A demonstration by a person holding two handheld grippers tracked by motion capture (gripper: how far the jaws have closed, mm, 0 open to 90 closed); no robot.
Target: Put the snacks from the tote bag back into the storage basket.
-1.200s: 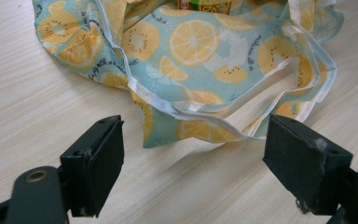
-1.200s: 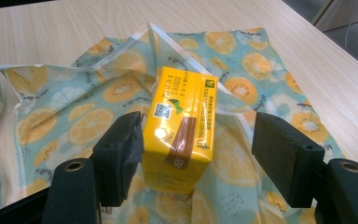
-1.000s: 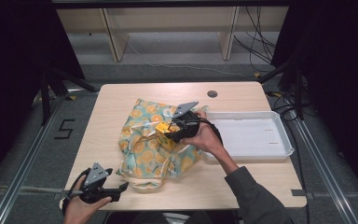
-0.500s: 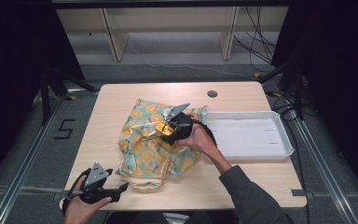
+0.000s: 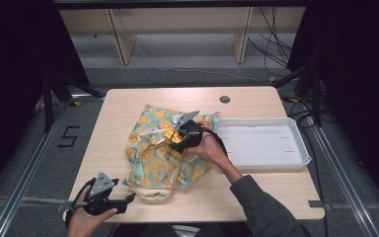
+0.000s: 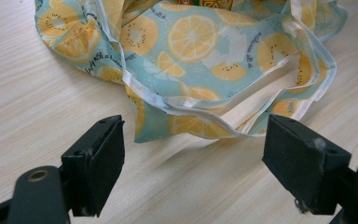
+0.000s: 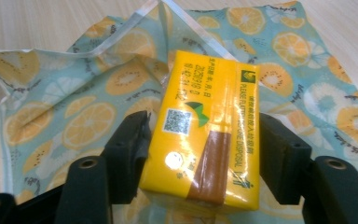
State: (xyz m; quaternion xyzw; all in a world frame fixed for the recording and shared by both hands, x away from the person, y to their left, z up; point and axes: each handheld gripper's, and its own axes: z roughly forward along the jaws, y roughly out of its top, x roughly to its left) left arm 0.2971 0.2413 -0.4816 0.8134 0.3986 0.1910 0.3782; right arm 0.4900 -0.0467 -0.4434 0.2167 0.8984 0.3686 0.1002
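Right claw [image 7: 200, 154], jaws just closing, grips a yellow carton [image 7: 204, 128] over the fruit-print bag [image 5: 165, 148]; left claw [image 6: 193, 158] gapes empty at the surface's [image 5: 256, 190] seven o'clock.

Glossy carton [image 7: 200, 133], cloth bag [image 6: 200, 56]

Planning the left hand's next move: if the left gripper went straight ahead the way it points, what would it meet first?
Probably the near edge of the fruit-print cloth bag. The left gripper is open over bare table, the bag's white-trimmed hem lying just ahead between its jaws; exact depth is unclear.
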